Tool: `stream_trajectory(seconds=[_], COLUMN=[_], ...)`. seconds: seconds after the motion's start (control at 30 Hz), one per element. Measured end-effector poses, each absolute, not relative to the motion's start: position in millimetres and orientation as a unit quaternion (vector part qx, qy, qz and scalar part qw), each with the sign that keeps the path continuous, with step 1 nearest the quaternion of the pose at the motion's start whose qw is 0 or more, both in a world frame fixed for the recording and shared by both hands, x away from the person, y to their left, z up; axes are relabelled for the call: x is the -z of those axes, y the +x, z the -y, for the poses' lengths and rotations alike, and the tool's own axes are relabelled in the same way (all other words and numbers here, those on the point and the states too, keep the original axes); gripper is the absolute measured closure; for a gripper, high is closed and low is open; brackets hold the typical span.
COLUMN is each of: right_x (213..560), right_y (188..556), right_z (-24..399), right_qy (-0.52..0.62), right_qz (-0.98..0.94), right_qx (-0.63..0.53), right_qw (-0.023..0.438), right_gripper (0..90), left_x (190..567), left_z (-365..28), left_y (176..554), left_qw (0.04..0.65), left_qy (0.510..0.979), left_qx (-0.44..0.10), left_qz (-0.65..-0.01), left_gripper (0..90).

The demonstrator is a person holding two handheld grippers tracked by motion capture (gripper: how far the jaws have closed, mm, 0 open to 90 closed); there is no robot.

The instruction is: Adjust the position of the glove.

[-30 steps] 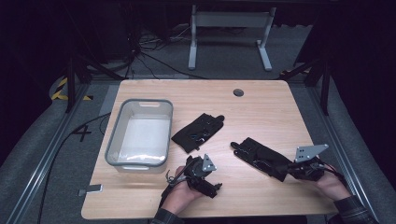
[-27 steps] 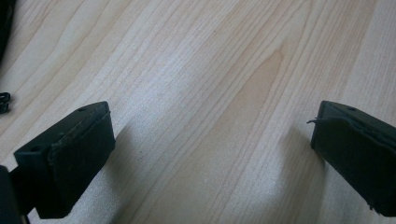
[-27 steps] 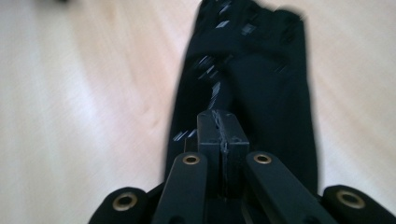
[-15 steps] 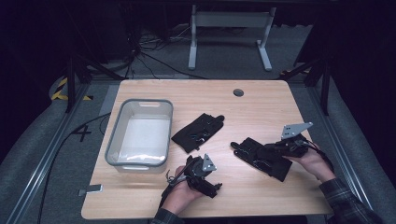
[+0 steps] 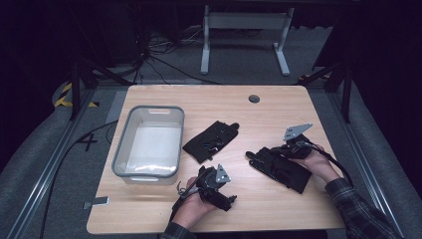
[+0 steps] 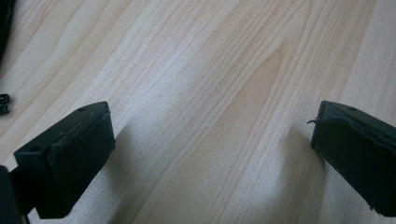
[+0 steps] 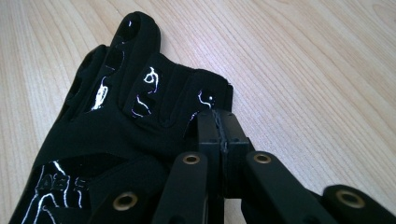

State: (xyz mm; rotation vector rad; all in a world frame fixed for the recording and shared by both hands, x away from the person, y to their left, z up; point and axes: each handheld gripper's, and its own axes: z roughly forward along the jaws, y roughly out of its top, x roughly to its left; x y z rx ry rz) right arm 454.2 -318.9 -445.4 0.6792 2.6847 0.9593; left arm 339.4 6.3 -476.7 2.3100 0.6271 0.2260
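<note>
Right gripper [image 5: 278, 152] is over the black glove [image 5: 281, 168] that lies on the right part of the wooden table [image 5: 278, 109]. Its two jaws are pressed together, with no gap between them, as the right gripper view shows clearly, and their tips [image 7: 219, 122] are at the edge of this glove [image 7: 126, 140], beside one of its short finger parts. If a bit of the fabric is caught between the pads, I cannot tell; the jaws look simply closed and only touching the glove's edge. This glove lies flat, with white marks on its back, and its fingers point toward the middle of the table. The person's right hand [image 5: 318, 164] holds the gripper from the right side, and the sleeve has a checked pattern. Left gripper [image 5: 221, 191] is near the front edge of the table, held by the left hand [image 5: 191, 206]. Its jaws stand wide apart with bare wood [image 6: 210, 93] between them and nothing in them. A second black glove [image 5: 211, 141] lies in the middle of the table, apart from both grippers. On the left stands a grey plastic bin [image 5: 124, 144], just beside this second glove and not touching it.
</note>
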Motion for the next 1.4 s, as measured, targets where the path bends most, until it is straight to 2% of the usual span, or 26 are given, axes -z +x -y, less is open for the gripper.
stream_trajectory(seconds=[0.6,1.1,1.4], right_x=[441.9,439.0,439.3], right_y=[444.3,407.4,388.5], right_z=[362.9,399.2,407.0], right_qy=[0.275,0.302,0.303], right_qz=[-0.904,-0.9,-0.899], right_qx=[-0.302,-0.281,-0.285], right_qw=[0.128,0.14,0.136], right_gripper=[90.0,90.0,90.0], left_x=[476.7,476.7,476.8], left_z=[-6.3,-6.3,-6.3], left_y=[339.4,339.4,339.3], left_qw=[0.36,0.36,0.36], left_qy=[0.896,0.896,0.896], left_qx=[-0.088,-0.088,-0.088], left_qz=[-0.244,-0.243,-0.244], left_gripper=[0.0,0.0,0.0])
